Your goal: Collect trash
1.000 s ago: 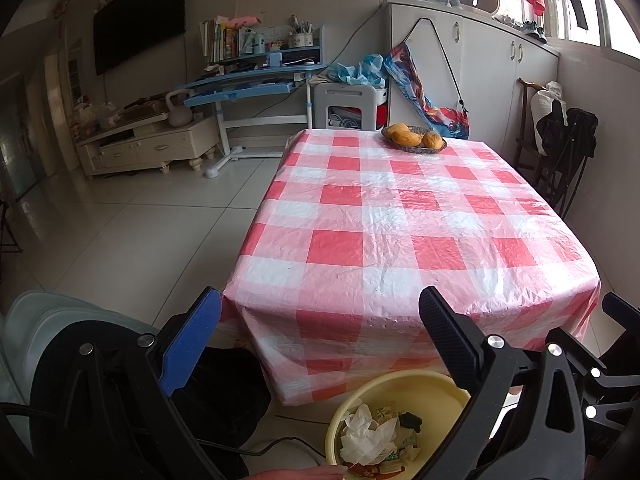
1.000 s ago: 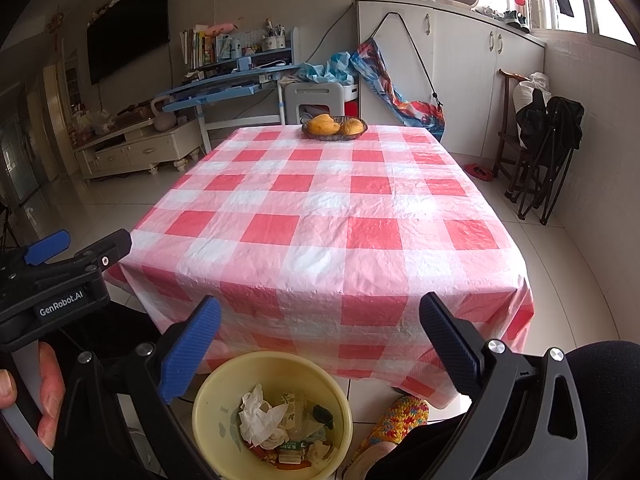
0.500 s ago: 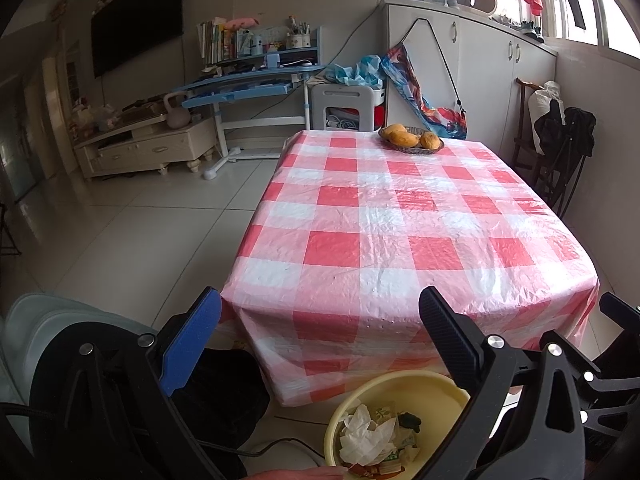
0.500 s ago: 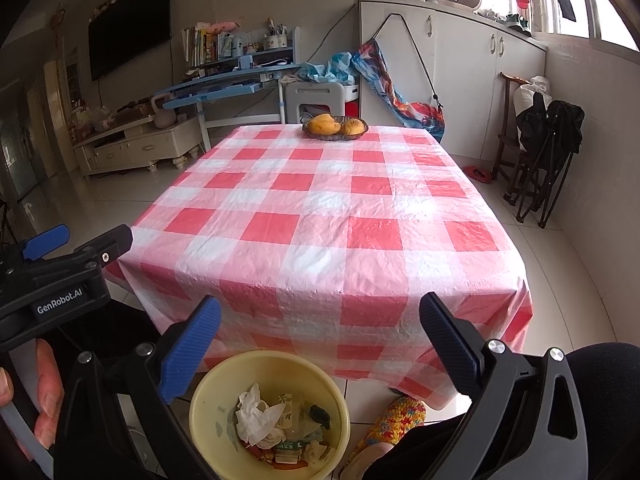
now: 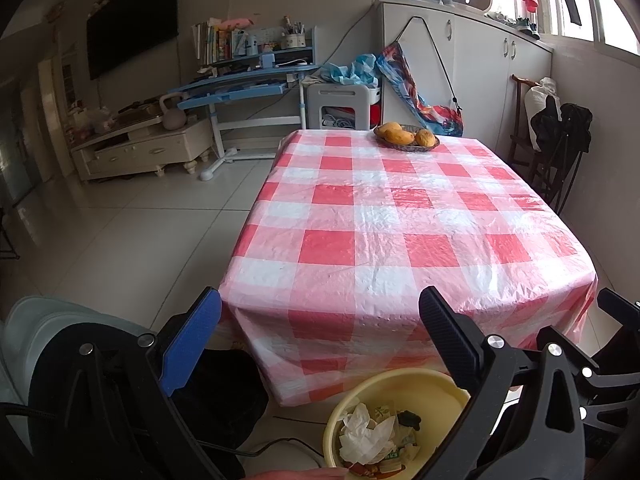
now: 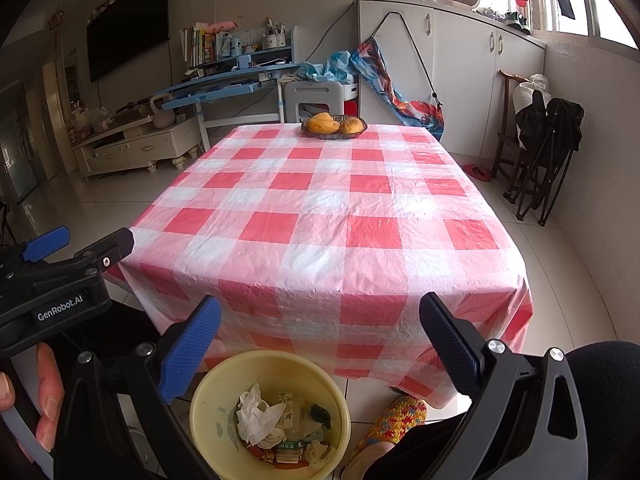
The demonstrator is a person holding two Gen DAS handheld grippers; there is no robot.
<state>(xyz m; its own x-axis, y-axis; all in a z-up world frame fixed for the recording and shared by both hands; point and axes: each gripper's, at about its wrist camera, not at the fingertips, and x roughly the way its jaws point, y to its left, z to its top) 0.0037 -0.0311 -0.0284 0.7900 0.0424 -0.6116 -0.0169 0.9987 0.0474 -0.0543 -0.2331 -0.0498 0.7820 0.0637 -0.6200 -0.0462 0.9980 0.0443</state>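
A yellow bin [image 6: 224, 392] stands on the floor in front of the table; it also shows in the left wrist view [image 5: 436, 394]. It holds crumpled white tissue [image 6: 256, 414] and wrappers [image 6: 288, 454]. My right gripper [image 6: 320, 316] is open and empty, held above the bin. My left gripper [image 5: 320, 316] is open and empty, above and to the left of the bin. The left gripper's body [image 6: 60, 292] shows at the left edge of the right wrist view. The table [image 6: 320, 216] has a red-and-white checked cloth.
A basket of mangoes [image 6: 334, 126] sits at the table's far end. A black chair [image 5: 100, 400] stands at the left. Folded black chairs [image 6: 540, 152] lean on the right wall. A blue desk [image 6: 224, 84] stands behind. A foot in a knitted slipper [image 6: 392, 424] is beside the bin.
Both views have shifted only slightly; both grippers stay open and the bin's contents are unchanged.
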